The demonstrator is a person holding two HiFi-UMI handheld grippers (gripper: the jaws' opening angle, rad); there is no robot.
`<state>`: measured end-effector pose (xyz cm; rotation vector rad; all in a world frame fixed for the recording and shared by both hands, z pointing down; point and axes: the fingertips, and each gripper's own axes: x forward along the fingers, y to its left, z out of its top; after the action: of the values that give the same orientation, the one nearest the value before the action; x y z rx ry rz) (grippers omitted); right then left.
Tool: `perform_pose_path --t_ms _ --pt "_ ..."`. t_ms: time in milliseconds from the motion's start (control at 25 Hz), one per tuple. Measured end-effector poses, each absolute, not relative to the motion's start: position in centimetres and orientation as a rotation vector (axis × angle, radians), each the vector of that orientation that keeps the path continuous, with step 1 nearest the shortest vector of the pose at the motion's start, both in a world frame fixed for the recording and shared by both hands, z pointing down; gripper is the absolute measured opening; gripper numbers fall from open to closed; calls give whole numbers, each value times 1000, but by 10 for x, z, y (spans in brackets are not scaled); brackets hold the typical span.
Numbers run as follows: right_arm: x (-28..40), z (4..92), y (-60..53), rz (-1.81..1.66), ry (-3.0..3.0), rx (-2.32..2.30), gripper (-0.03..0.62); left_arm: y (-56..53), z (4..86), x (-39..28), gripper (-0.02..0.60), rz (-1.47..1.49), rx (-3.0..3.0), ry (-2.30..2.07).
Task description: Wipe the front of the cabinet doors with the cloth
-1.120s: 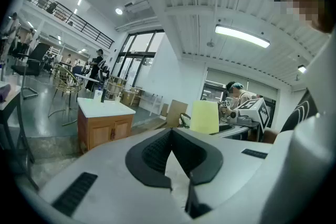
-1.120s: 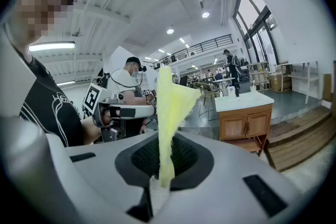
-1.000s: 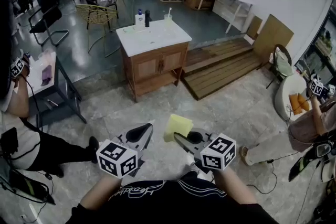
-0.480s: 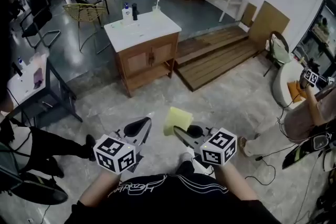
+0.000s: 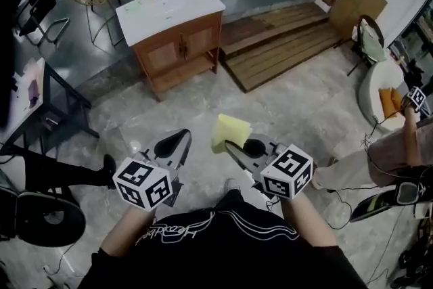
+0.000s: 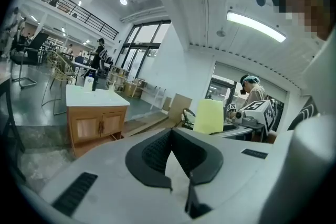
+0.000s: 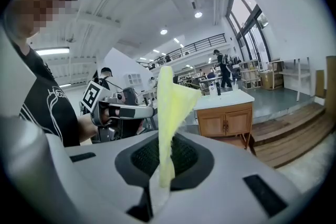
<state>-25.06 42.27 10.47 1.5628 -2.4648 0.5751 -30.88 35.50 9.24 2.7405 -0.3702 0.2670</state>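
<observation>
Since a moment ago, the wooden cabinet [image 5: 177,44] has been shifted up and to the left in the head view. It is seen well ahead of both grippers, a little to their left, with its two doors [image 5: 183,49] shut and untouched. Both grippers are held low and side by side: the left gripper [image 5: 181,139] is pressed together with nothing in it, and the right gripper [image 5: 231,145] is pinched on the yellow cloth [image 5: 230,130], which is held sticking up from its jaws, well apart from the doors.
</observation>
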Motion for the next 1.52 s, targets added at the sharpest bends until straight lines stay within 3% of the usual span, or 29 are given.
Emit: perform_pose_path --t_ms 240,480,960,1520 --pt "-157 103 405 564 -2480 1549 41 340 82 -211 6 267 2772 -411" --pt "-77 114 393 587 -2468 1548 41 321 90 -154 6 268 2733 -506" --pt "-43 164 290 720 -2463 1466 41 226 149 -127 6 306 2602 -585" --pt "30 207 28 778 -2362 1442 41 -39 209 -71 6 338 2509 -619"
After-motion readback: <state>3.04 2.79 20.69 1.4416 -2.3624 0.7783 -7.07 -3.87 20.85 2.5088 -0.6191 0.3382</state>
